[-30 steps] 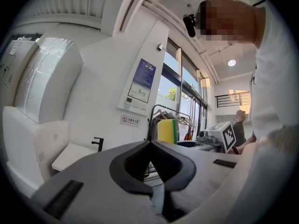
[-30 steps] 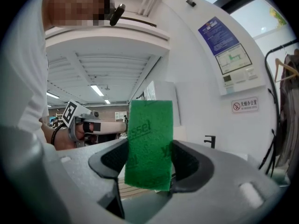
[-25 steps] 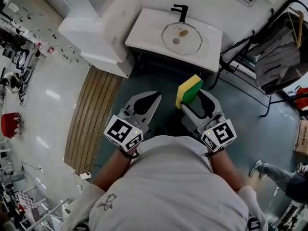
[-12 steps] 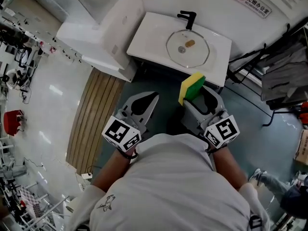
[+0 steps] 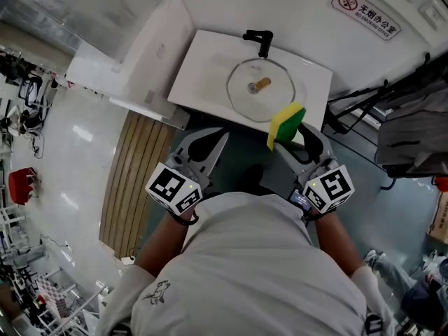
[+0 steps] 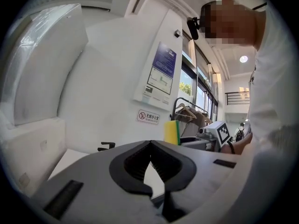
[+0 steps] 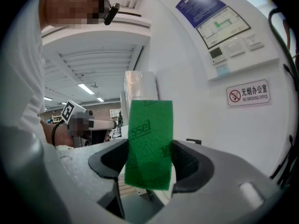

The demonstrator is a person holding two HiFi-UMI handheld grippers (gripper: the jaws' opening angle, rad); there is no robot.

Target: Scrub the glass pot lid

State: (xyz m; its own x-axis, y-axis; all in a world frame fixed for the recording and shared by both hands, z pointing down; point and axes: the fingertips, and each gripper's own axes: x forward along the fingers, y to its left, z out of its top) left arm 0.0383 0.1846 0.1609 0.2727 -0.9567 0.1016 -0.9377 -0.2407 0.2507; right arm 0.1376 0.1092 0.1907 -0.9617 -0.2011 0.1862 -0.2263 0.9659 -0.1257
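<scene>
Jaws clamped on green-and-yellow sponge [image 5: 287, 122] at right gripper [image 5: 297, 137]; closed together, empty, at left gripper [image 5: 219, 139]. Glass pot lid [image 5: 241, 93] flat in far sink [image 5: 203, 68]. Advise steadying knob [image 5: 260, 85] with left, scrubbing green face down.

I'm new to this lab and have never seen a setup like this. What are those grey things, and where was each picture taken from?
There is no robot here: a person holds a grey two-jaw gripper in each hand. The head view comes from a camera on the person's head, looking down at both. The two gripper views come from cameras riding on each gripper, looking along its jaws. The left gripper is shut and empty. The right gripper is shut on a yellow-and-green sponge. Ahead stands a white washbasin with a black tap. A glass pot lid lies in it, with neither gripper touching it.
</scene>
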